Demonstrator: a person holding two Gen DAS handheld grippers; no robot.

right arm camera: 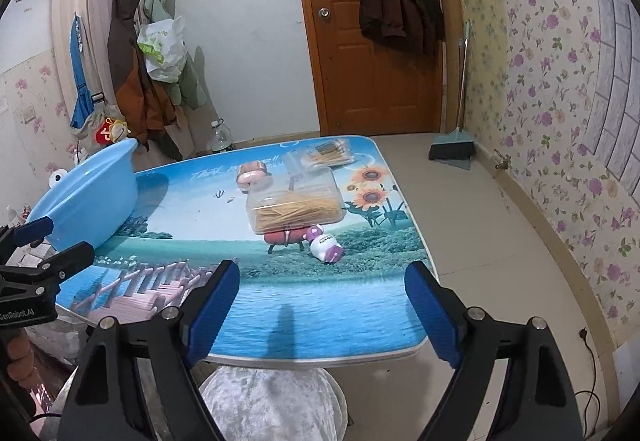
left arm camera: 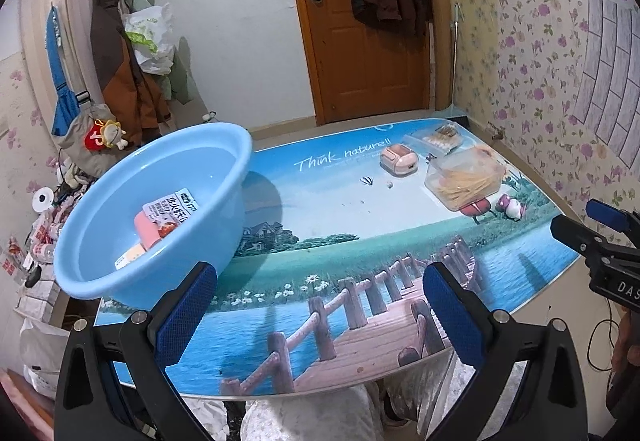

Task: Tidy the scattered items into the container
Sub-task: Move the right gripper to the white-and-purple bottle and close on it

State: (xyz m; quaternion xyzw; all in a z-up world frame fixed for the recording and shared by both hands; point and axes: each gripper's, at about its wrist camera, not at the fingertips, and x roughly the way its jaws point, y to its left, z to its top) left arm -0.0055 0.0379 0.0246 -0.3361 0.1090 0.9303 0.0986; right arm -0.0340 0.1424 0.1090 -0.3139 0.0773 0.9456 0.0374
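Presently both empty: left gripper (left arm camera: 320,317) and right gripper (right arm camera: 322,315) spread wide. Basin (left arm camera: 100,273) left; toothpick box (right arm camera: 296,207) ahead of right gripper, likely next.

Light-blue basin (left arm camera: 224,145); landscape-printed table (left arm camera: 320,265)

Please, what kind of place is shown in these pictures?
Most likely a room in a home. Jackets hang by a wardrobe, a wooden door carries another coat, floral wallpaper covers the wall, and a broom leans in the corner.
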